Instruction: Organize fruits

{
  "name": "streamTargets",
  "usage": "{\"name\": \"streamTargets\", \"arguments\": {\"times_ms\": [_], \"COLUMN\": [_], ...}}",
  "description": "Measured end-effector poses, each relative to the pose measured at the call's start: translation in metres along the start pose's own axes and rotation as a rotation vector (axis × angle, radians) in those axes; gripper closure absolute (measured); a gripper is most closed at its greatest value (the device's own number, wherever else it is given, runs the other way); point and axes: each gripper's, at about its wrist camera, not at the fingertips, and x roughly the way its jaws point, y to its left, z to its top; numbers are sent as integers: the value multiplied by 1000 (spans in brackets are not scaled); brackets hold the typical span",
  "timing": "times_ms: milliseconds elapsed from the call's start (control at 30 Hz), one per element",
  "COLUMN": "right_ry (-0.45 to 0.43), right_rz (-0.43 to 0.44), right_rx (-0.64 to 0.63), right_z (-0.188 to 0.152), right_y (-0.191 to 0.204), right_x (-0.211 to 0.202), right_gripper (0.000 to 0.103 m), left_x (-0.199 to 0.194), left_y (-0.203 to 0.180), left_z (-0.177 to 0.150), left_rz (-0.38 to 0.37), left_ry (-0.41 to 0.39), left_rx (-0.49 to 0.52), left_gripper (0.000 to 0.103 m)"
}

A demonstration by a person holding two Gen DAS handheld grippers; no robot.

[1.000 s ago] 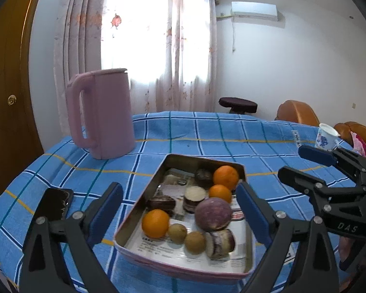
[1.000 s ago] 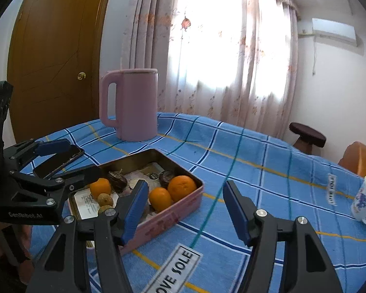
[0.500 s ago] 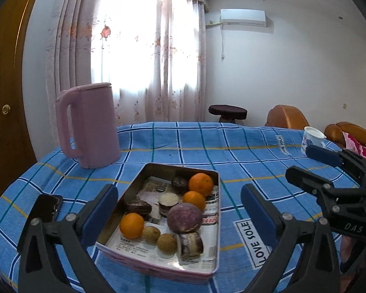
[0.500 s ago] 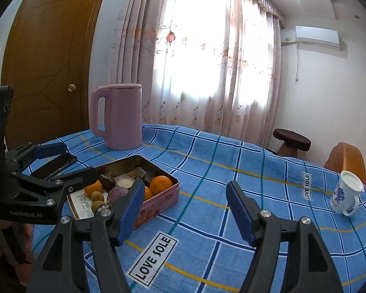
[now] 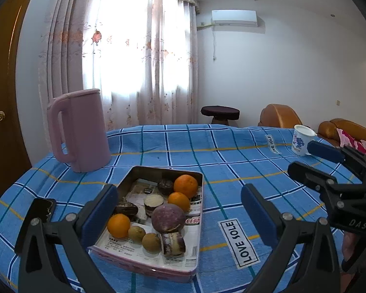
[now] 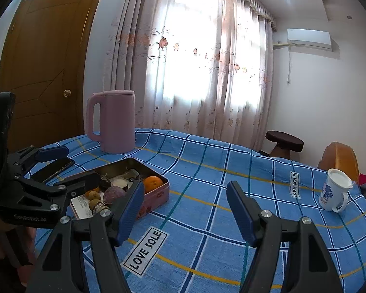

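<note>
Rectangular pink metal tin (image 5: 144,265) holds oranges (image 5: 185,182) and brown fruits. Left gripper (image 5: 178,210) — fingers spread, empty — hovers above it; right gripper (image 6: 185,210), likewise spread, beside it.

The tin (image 5: 199,222) is the landmark on the counter (image 5: 231,161). To the right of the tin, the blue cloth lies bare far across, and a gripper could pass there; only flat "LOVE SOLE" labels (image 5: 239,241) lie on it. Behind the tin on the left stands the tall pink kettle (image 5: 81,129), upright and apart from the tin. Left of the tin a dark phone (image 5: 40,213) lies flat near the counter edge. The white mug (image 5: 301,140) stands well apart from the tin, far right. Inside the tin, fruits (image 5: 168,217) crowd the near and right part, many of them touching, so between them there is little room.
</note>
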Motion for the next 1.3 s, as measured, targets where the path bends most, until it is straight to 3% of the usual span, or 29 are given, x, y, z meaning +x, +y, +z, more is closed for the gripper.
{"name": "streamTargets", "arguments": {"times_ms": [1067,1300], "right_ry": [-19,1], "right_rz": [-69,-75], "right_rx": [3,9], "right_z": [-9,-17], "right_y": [-22,-25], "right_x": [-20,-17], "right_gripper": [31,31], "left_x": [-3,-2], "left_y": [-23,-26], "left_z": [8,5], "left_rz": [19,-6], "left_ry": [-20,-12], "left_rx": [18,20], "left_gripper": [0,0]}}
